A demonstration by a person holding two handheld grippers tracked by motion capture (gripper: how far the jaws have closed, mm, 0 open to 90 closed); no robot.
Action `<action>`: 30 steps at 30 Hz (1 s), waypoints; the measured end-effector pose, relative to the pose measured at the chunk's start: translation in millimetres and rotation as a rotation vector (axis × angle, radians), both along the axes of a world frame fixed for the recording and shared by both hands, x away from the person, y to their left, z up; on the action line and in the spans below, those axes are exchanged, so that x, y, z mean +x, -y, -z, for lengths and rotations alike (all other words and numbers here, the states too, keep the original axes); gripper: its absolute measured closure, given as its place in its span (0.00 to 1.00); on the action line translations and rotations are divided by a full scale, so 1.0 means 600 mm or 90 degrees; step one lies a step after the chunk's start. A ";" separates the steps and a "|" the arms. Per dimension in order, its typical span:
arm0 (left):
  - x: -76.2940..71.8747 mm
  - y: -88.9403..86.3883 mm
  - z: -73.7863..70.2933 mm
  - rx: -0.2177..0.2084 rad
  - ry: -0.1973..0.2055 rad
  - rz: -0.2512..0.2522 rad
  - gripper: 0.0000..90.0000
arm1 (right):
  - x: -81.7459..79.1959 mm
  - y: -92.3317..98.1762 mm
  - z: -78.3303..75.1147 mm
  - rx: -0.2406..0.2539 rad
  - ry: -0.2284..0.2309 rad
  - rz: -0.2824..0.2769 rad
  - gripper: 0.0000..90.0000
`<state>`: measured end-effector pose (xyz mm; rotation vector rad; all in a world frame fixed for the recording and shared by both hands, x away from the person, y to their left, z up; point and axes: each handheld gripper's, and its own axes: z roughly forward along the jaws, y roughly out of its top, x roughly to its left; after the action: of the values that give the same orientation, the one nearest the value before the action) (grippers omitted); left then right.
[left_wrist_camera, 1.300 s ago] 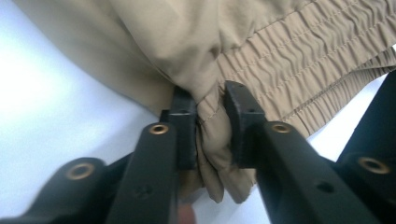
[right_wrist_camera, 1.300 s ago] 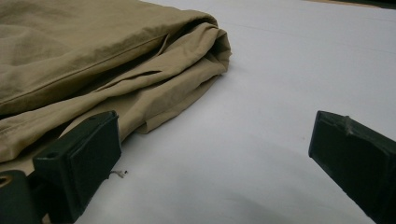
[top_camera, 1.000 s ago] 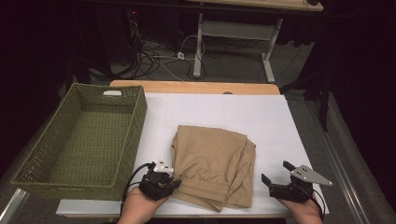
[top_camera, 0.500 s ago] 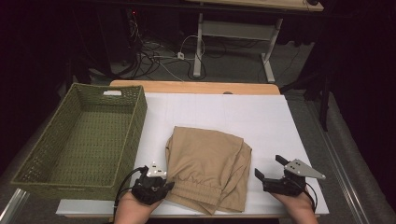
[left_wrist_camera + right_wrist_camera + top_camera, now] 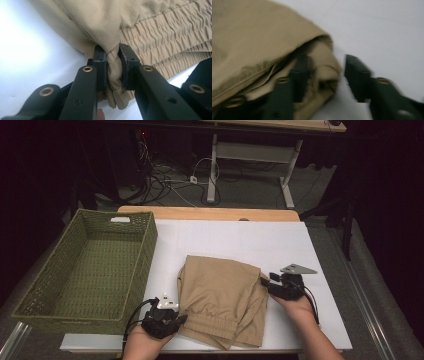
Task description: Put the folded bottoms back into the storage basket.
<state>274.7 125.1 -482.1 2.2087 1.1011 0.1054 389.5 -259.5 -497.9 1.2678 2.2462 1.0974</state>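
Since a second ago, the right gripper [image 5: 269, 281] has been brought up to the tan shorts' [image 5: 222, 297] right edge, jaws spread around a fold. A waistband corner is pinched by the left gripper [image 5: 113, 66], beside the green basket [image 5: 60, 307].

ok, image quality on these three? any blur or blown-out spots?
High view: even light on the white table, surroundings dark, slightly soft. Left gripper view: sharp on the tongs clamping the tan garment, table blown out at left. Right gripper view: motion-blurred throughout; tongs smeared, fabric detail lost.
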 end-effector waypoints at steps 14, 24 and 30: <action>0.015 -0.008 0.002 -0.006 -0.015 -0.067 0.19 | 0.039 0.015 -0.013 -0.031 0.040 0.060 0.76; 0.057 0.021 0.012 0.052 -0.085 -0.077 0.13 | -0.062 0.032 -0.035 -0.007 0.098 0.006 0.65; 0.049 0.032 0.007 0.068 -0.077 -0.044 0.38 | -0.114 0.041 -0.033 0.014 0.128 -0.009 0.64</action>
<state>304.0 105.8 -486.5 2.2964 1.2652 0.0625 321.3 -284.3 -477.8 1.0982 2.1020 1.2013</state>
